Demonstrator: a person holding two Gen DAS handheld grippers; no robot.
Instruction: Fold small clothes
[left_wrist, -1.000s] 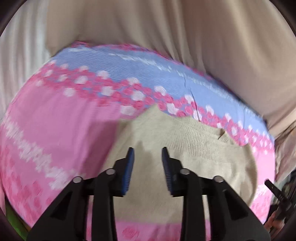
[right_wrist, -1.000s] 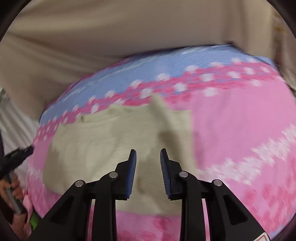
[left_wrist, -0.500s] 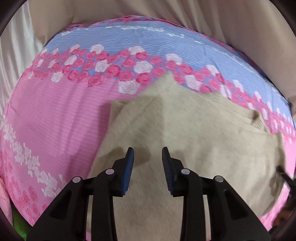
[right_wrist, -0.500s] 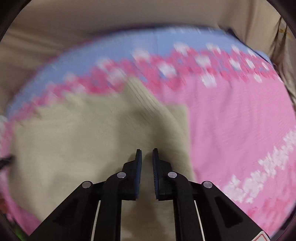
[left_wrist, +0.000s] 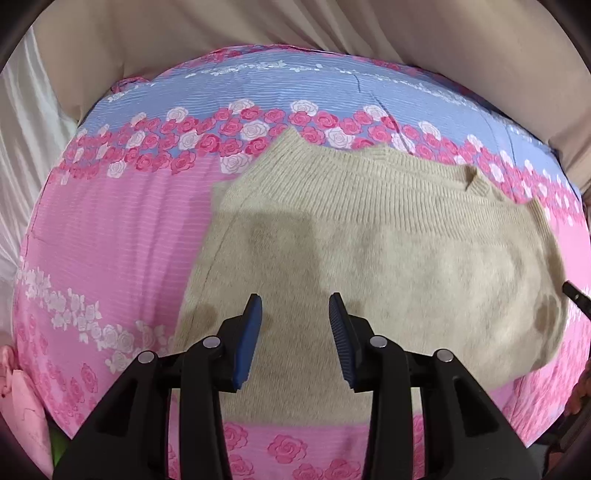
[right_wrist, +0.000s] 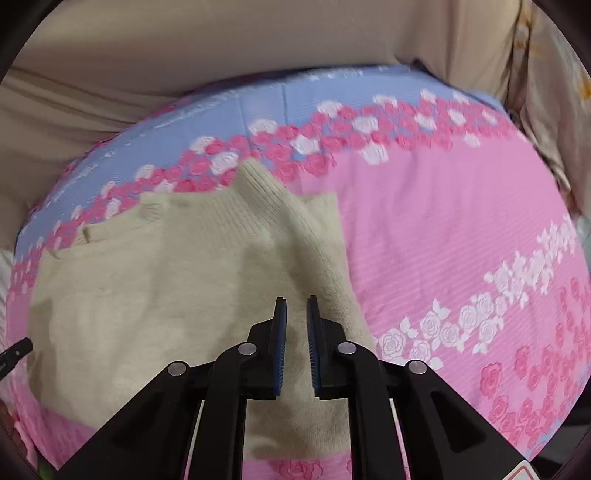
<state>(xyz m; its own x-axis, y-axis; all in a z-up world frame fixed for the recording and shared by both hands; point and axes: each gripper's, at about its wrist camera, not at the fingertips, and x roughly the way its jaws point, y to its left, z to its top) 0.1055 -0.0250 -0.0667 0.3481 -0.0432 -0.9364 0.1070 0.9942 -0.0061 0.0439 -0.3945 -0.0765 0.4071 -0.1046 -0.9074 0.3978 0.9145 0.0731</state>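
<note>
Since a second ago we bring both tools down over the beige sweater (left_wrist: 369, 251), which lies flat on the bed (left_wrist: 110, 229) toward its far edge, under the rose border. Left hand-held gripper (left_wrist: 295, 314) stays wide apart above the knit; right hand-held gripper (right_wrist: 296, 317) has narrowed to a slim gap, nothing visibly clamped. Likely lining up to pinch for a fold.

We hold our left gripper (left_wrist: 294, 314) at the lower middle of its frame, jaws spread wide with a clear gap between the blue pads (left_wrist: 248, 339). Our right gripper (right_wrist: 296, 321) sits lower centre too, its jaws drawn close, only a narrow slit left between them, nothing visibly pinched.
</note>
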